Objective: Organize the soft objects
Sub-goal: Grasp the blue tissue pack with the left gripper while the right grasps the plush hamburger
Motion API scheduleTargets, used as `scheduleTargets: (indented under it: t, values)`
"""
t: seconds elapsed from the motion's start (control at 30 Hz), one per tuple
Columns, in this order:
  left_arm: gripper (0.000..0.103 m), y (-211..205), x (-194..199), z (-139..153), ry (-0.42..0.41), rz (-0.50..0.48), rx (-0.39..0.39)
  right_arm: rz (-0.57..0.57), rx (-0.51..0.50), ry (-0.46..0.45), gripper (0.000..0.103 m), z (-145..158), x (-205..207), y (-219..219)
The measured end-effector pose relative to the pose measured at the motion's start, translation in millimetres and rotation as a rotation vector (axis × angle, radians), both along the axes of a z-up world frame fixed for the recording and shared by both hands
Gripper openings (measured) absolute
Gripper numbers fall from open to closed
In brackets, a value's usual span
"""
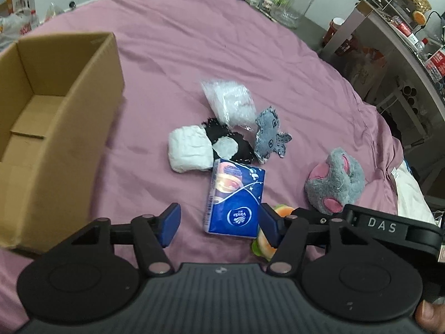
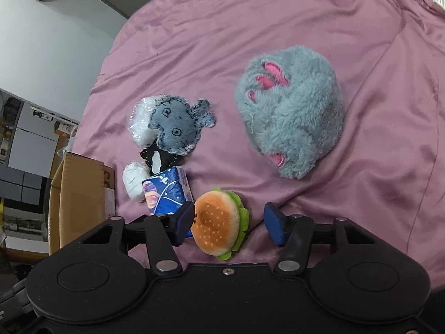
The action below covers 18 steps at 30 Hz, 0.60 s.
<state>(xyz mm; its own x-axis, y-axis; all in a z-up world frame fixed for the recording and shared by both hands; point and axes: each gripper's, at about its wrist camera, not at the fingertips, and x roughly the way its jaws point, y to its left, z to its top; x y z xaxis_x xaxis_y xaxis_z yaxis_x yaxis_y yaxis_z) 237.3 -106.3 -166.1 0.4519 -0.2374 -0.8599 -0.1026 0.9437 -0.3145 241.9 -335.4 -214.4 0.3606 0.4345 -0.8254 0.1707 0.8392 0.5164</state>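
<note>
Soft objects lie on a pink bedsheet [image 1: 180,41]. A blue tissue pack [image 1: 235,197] lies between the jaws of my open left gripper [image 1: 219,224]; it also shows in the right wrist view [image 2: 168,192]. A plush burger [image 2: 218,226] lies between the jaws of my open right gripper [image 2: 229,224], touching the left pad; its edge shows in the left wrist view [image 1: 265,243]. A grey paw plush [image 2: 289,111] lies ahead of it, also seen by the left wrist camera [image 1: 335,181]. Nearby are a small grey felt toy [image 1: 268,135], a white wad [image 1: 190,149] and a clear bag [image 1: 230,100].
An open cardboard box [image 1: 52,128], empty inside, stands on the bed to the left; it also shows in the right wrist view [image 2: 78,200]. A black and white cloth [image 1: 225,142] lies under the small toys. Shelves with bottles and a glass jar [image 1: 294,0] stand beyond the bed.
</note>
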Motion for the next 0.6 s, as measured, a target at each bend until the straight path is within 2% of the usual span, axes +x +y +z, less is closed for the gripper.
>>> scheduleTargets:
  t: [0.13, 0.2, 0.27, 0.33, 0.47, 0.6]
  values:
    - [0.061, -4, 8, -11, 0.025, -0.003, -0.015, 0.001, -0.001, 0.019, 0.053, -6, 6, 2]
    - [0.061, -5, 11, -16, 0.031, -0.002, -0.02, 0.004, -0.002, 0.025, 0.046, -9, 8, 3]
    - [0.061, -5, 12, -21, 0.038, -0.002, -0.034, 0.013, 0.019, 0.033, 0.032, -13, 10, 6]
    - [0.061, -4, 13, -27, 0.044, -0.001, -0.052, 0.019, 0.01, 0.036, 0.029, -15, 12, 9]
    - [0.042, 1, 11, -37, 0.056, 0.02, -0.11, 0.022, -0.002, 0.013, 0.022, -11, 10, 11]
    - [0.028, 4, 4, -31, 0.025, 0.03, -0.107, 0.019, -0.028, -0.044, 0.02, 0, 3, 12]
